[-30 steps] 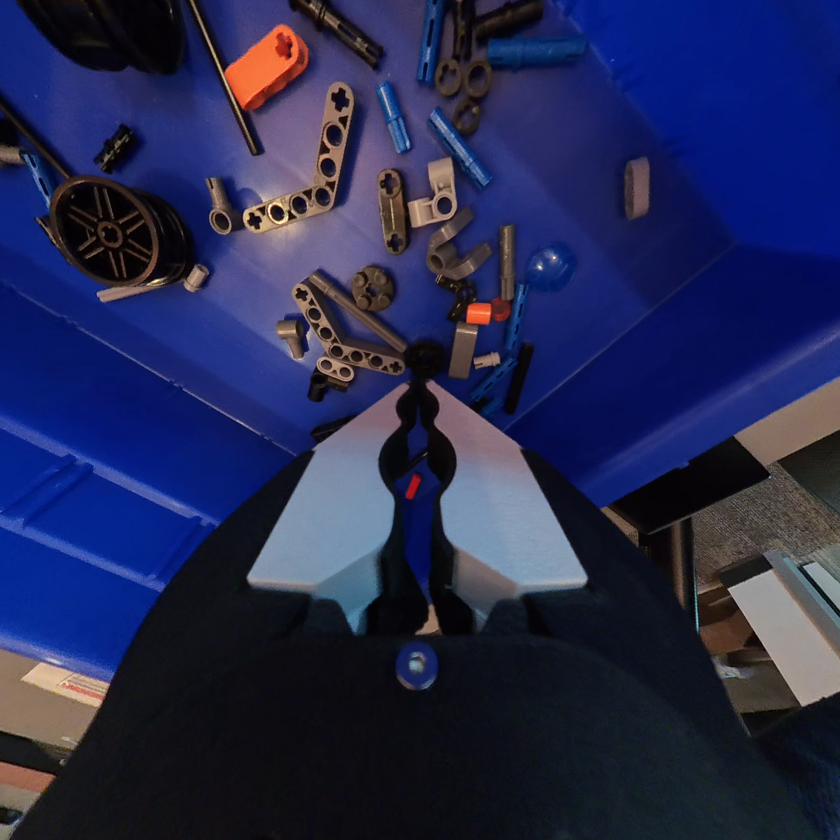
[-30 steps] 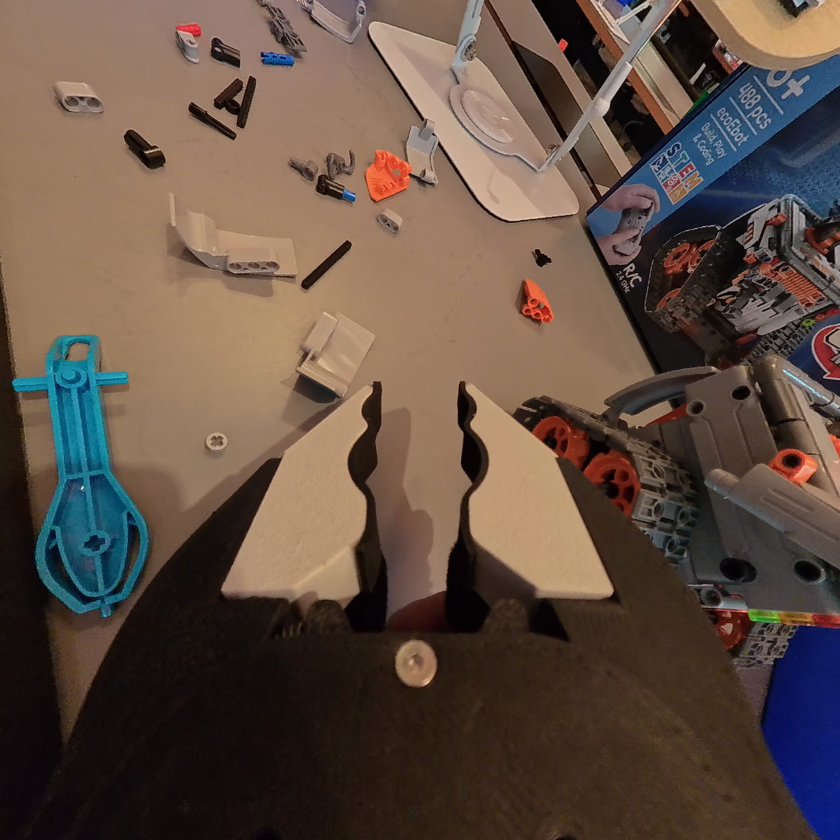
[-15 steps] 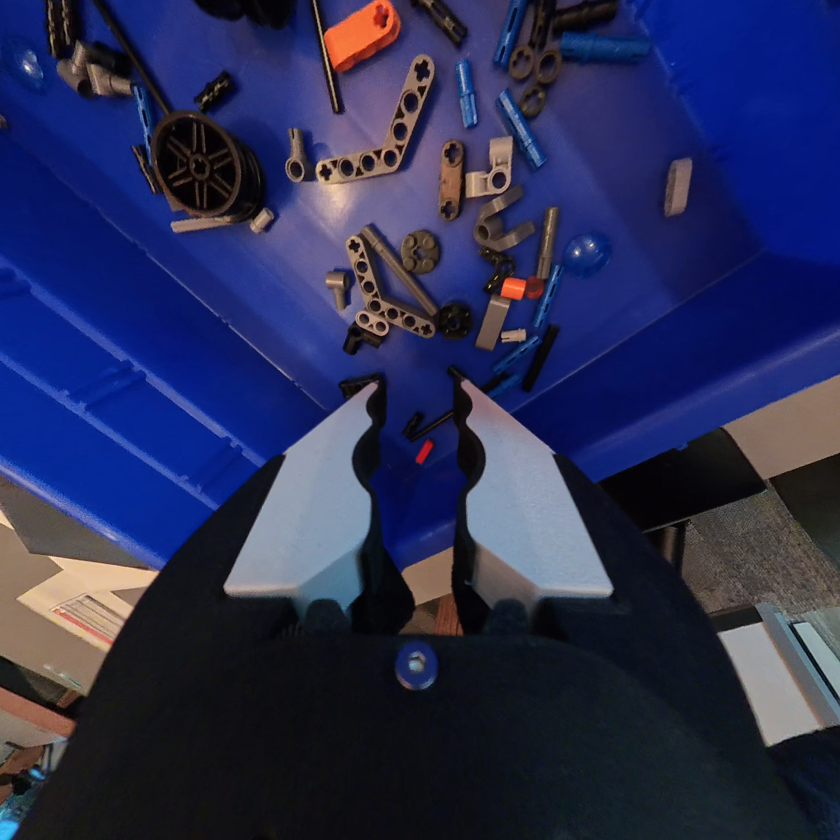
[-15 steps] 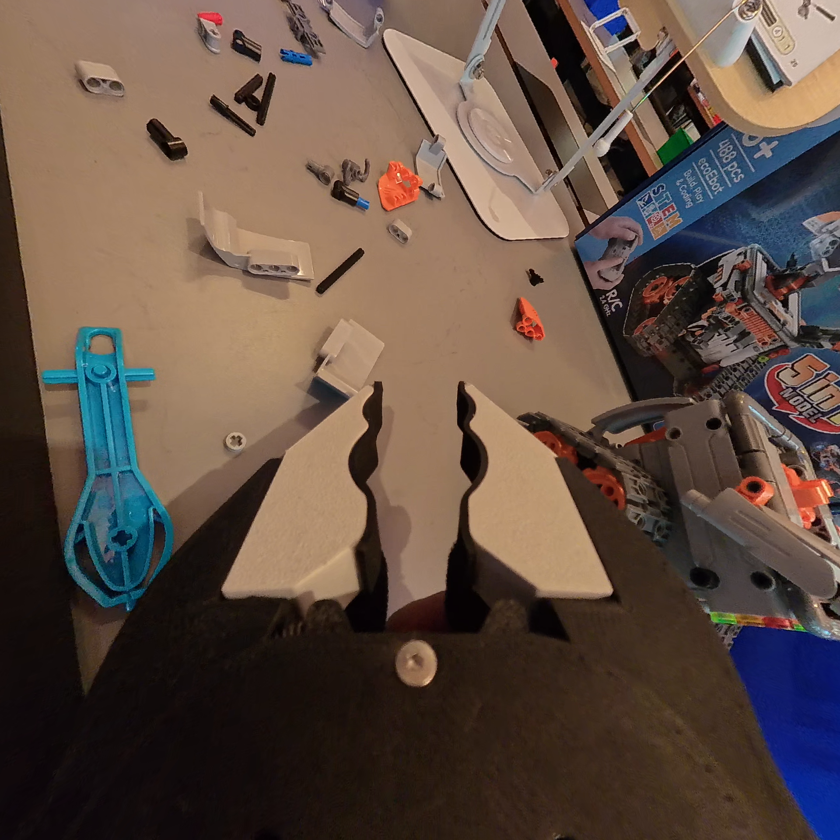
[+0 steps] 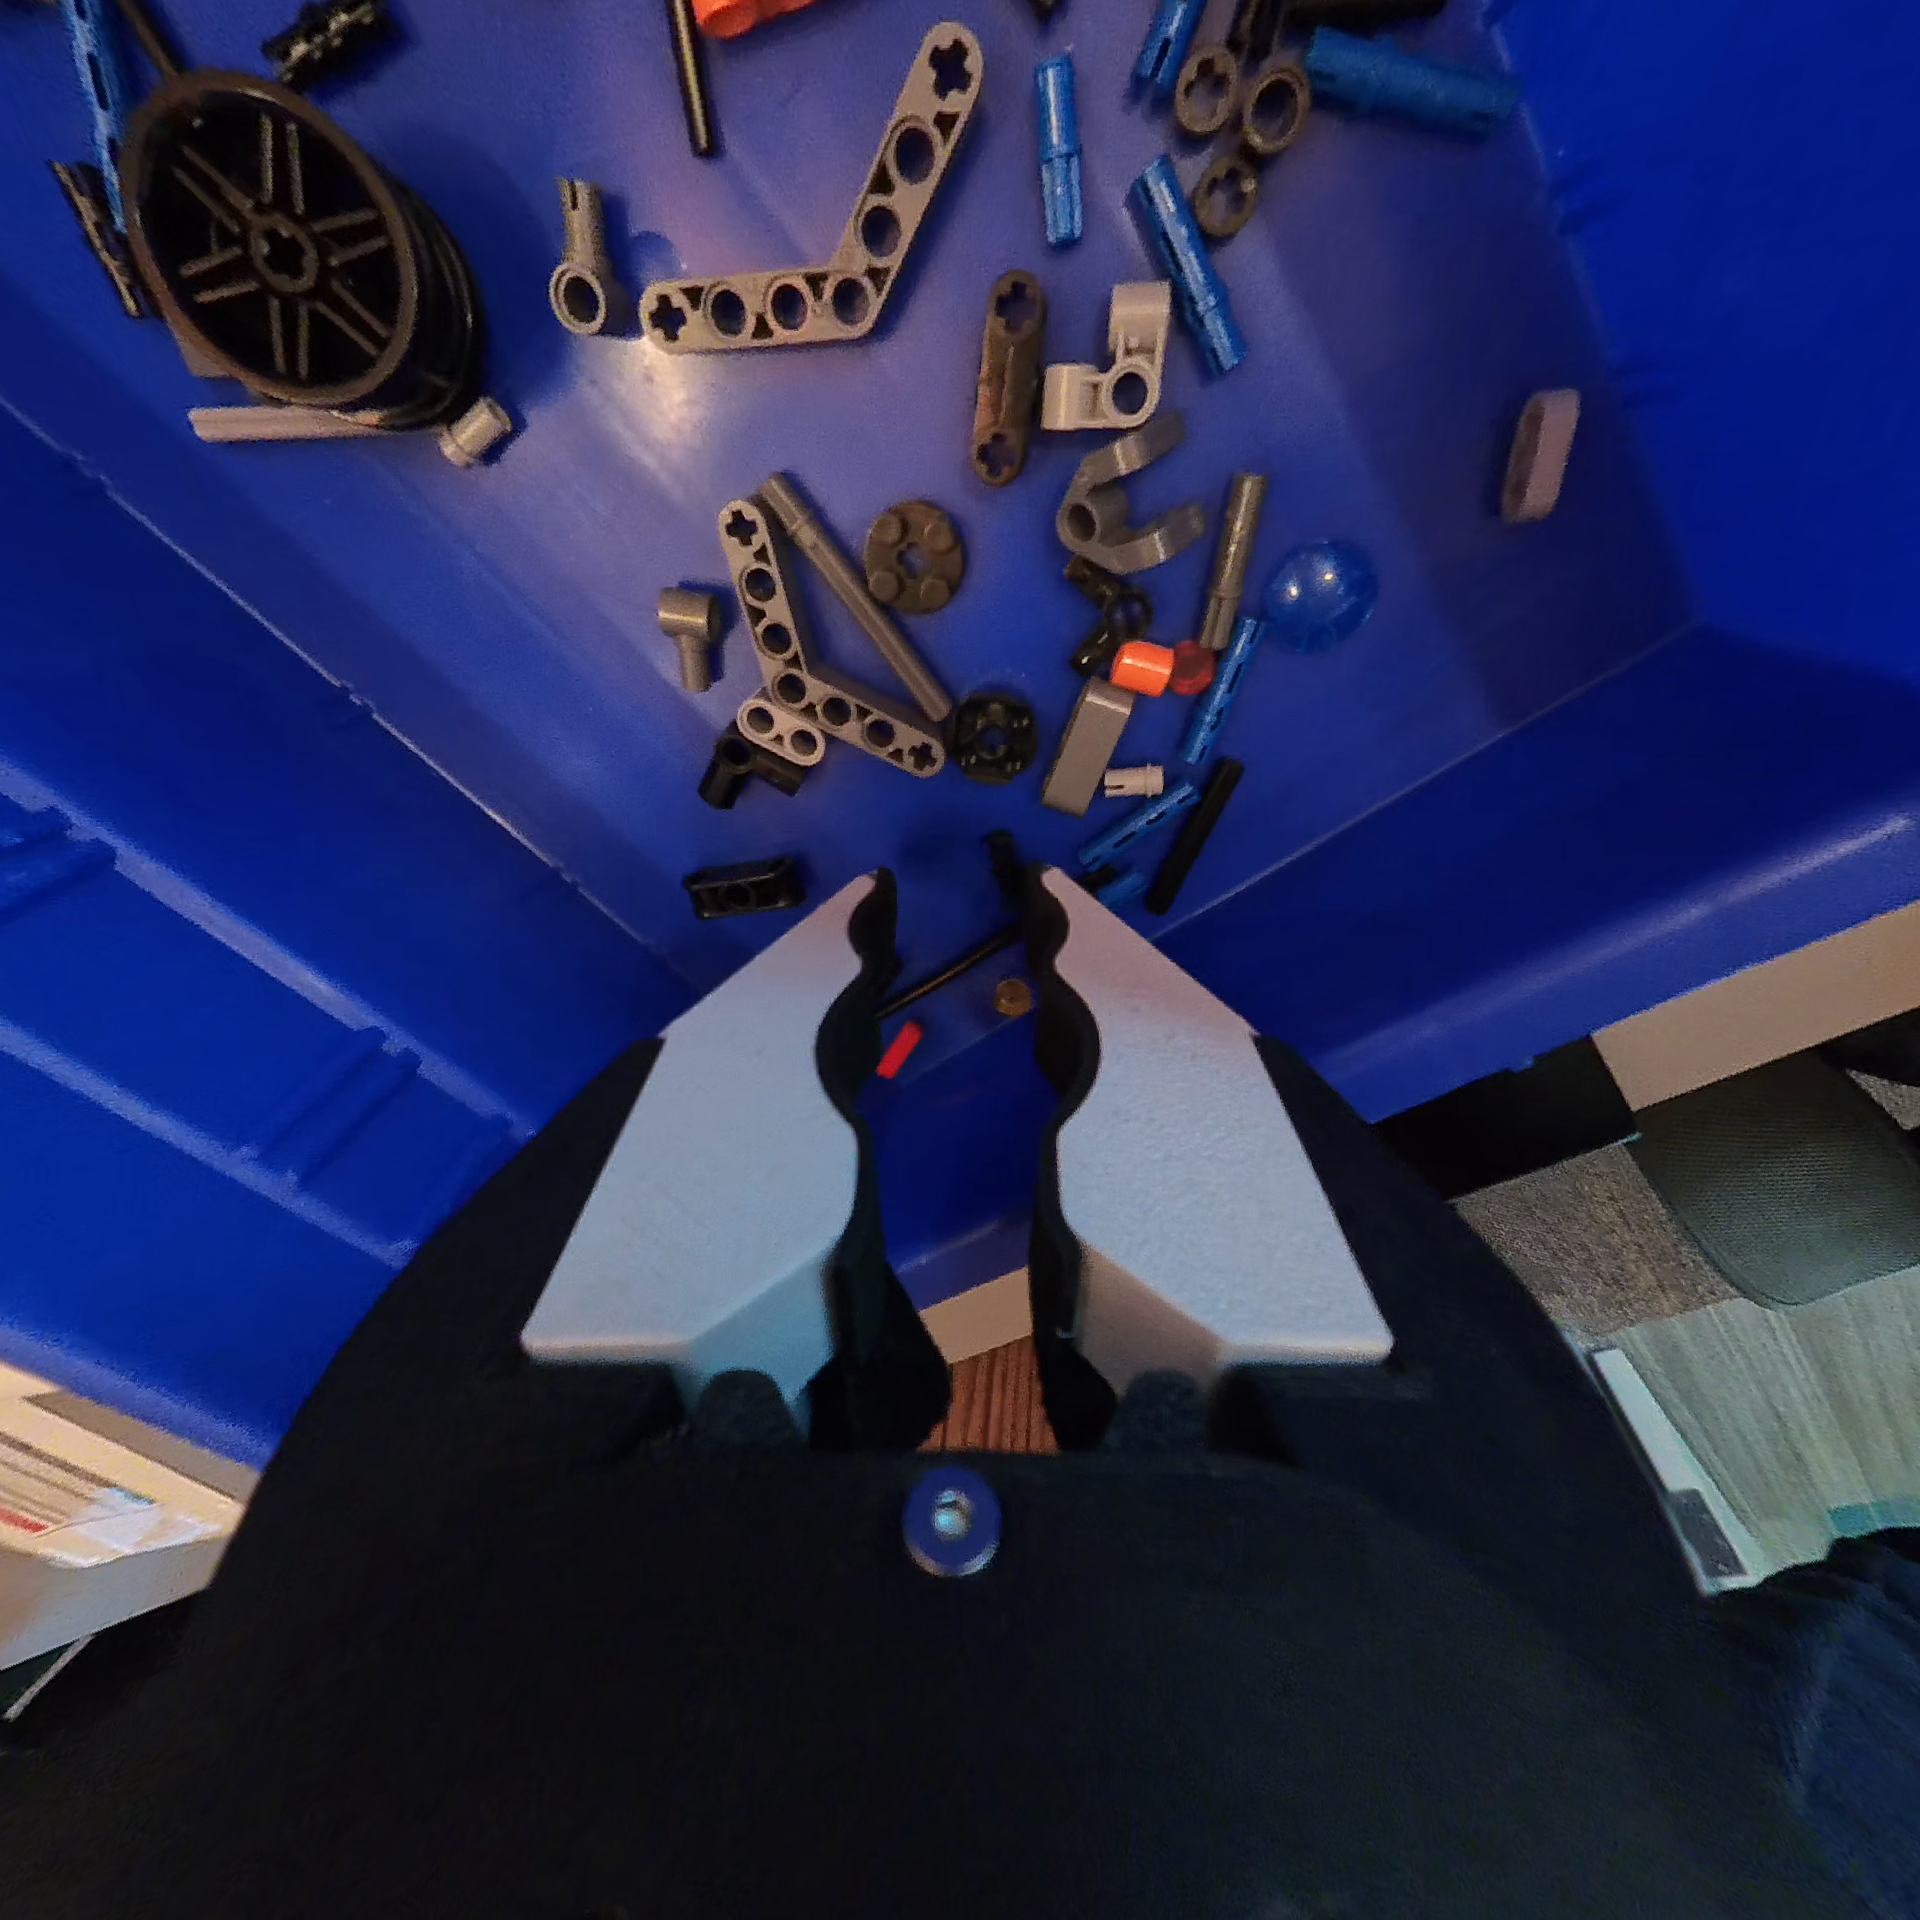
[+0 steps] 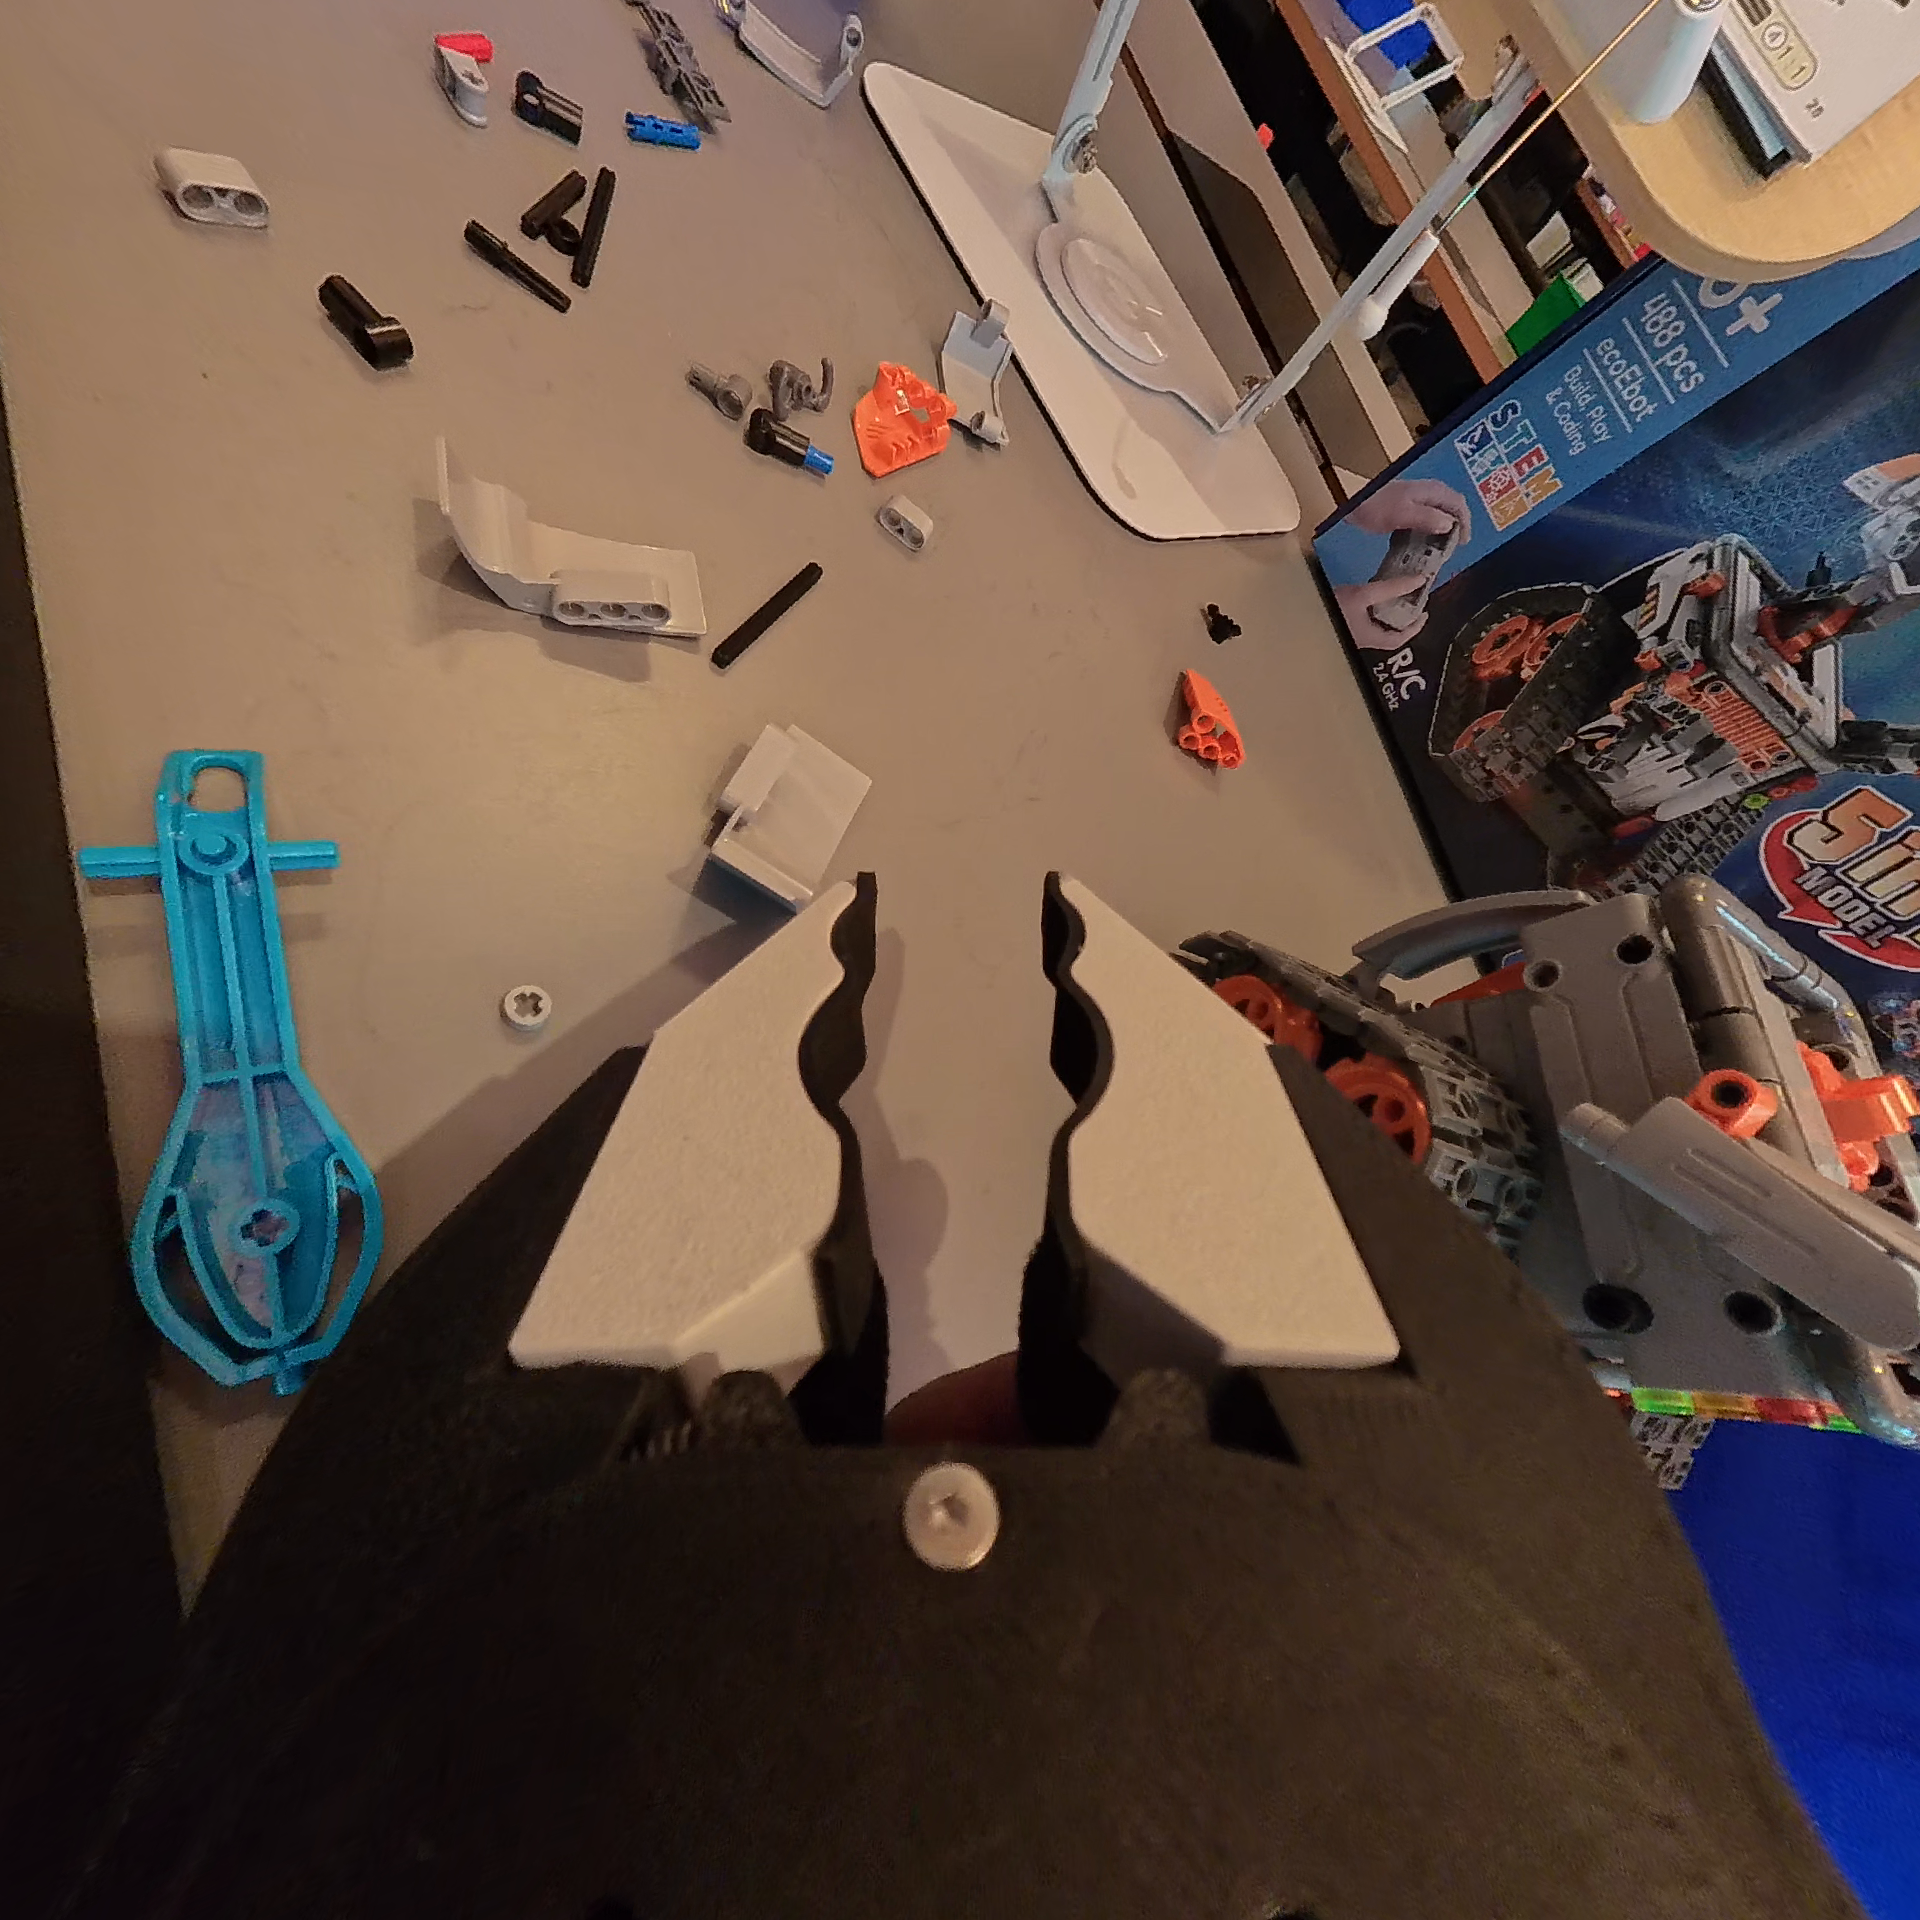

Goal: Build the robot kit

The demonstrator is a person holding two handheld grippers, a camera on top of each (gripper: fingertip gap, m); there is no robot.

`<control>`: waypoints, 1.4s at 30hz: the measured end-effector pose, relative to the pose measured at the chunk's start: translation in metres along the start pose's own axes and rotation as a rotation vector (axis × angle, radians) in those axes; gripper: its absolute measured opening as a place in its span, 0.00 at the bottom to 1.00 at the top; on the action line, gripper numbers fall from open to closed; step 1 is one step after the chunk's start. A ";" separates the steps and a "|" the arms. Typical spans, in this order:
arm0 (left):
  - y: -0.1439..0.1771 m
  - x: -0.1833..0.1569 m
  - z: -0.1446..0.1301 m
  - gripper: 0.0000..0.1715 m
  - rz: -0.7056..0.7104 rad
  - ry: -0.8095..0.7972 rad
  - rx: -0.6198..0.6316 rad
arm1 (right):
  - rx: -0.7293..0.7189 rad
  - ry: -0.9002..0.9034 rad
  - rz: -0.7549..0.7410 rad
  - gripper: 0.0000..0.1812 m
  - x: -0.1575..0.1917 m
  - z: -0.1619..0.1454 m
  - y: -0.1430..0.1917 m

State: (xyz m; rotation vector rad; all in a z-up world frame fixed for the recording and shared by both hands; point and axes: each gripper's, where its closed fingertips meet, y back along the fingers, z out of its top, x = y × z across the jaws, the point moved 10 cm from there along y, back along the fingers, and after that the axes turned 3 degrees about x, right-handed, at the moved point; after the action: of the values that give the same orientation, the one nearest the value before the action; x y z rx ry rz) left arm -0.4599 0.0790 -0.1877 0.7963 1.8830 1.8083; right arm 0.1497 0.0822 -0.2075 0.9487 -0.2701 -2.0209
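Over the blue bin (image 5: 260, 1039): you held your left tool (image 5: 951, 875) just above the near corner of the bin floor, with its jaws apart and nothing between them.
Nearest the left tool: a thin black rod (image 5: 940, 971), a small red piece (image 5: 898, 1047) and a small brown round piece (image 5: 1010, 997) showed through the gap between the jaws. All three lay on the bin floor and were not gripped.
Just ahead of the tips: a short black beam (image 5: 743, 883) lay to the left. A black round piece (image 5: 994, 735) lay beyond it, touching the end of a grey angled beam (image 5: 821, 665).
Farther in the bin: a black wheel (image 5: 281, 249) sat well apart, at the far left.
Right tool (image 6: 958, 894): you held it over the worktop (image 6: 987, 675), jaws apart and empty.
Nearest the right tool: a light grey panel piece (image 6: 790, 821) lay just beside the left fingertip. A tracked model (image 6: 1558, 1122) stood near on the right.
Around it: a turquoise plastic lever (image 6: 244, 1070) lay at the left and a printed box (image 6: 1662, 623) sat at the right.
Only the left wrist view: the bin's contents.
Only the right wrist view: the worktop, model and box. Neither view showed the other tool.
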 end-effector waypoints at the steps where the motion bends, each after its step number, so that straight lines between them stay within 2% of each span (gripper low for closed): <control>1: -0.002 0.001 0.000 0.12 -0.005 0.010 0.008 | 0.001 -0.002 0.000 0.17 0.000 0.000 0.000; 2: -0.003 0.001 0.000 0.07 -0.015 0.015 0.008 | 0.002 -0.004 0.000 0.17 0.000 0.000 0.000; 7: -0.004 -0.002 0.005 0.02 -0.019 0.000 -0.014 | -0.003 -0.014 -0.001 0.16 -0.002 -0.001 0.001; 13: -0.004 -0.005 0.006 0.03 0.014 -0.028 -0.044 | -0.009 -0.022 -0.004 0.16 -0.004 -0.001 0.003; 16: -0.002 -0.002 0.005 0.11 0.064 -0.027 -0.062 | -0.010 -0.020 -0.007 0.16 -0.004 -0.001 0.004; 18: -0.001 -0.004 0.005 0.13 0.067 -0.036 -0.081 | -0.009 -0.022 -0.007 0.16 -0.004 -0.002 0.004; 25: -0.004 -0.003 0.007 0.09 0.059 -0.079 -0.078 | -0.001 -0.021 -0.010 0.16 -0.004 -0.002 0.003; 27: -0.004 -0.007 0.009 0.02 0.038 -0.103 -0.089 | 0.002 -0.021 -0.011 0.16 -0.004 -0.002 0.003; 33: -0.004 -0.006 0.008 0.02 0.110 -0.081 -0.074 | 0.006 -0.016 -0.015 0.16 -0.004 -0.002 0.003; 38: 0.035 -0.019 0.012 0.02 0.209 -0.094 -0.199 | -0.011 0.011 -0.030 0.16 -0.002 0.006 0.005; 42: 0.081 -0.044 0.027 0.02 0.303 -0.145 -0.364 | -0.079 0.018 -0.048 0.14 0.001 0.025 0.010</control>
State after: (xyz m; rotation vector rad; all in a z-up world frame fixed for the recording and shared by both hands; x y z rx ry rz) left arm -0.3993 0.0703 -0.1138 1.0831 1.3422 2.1245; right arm 0.1376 0.0720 -0.1855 0.9309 -0.1578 -2.0503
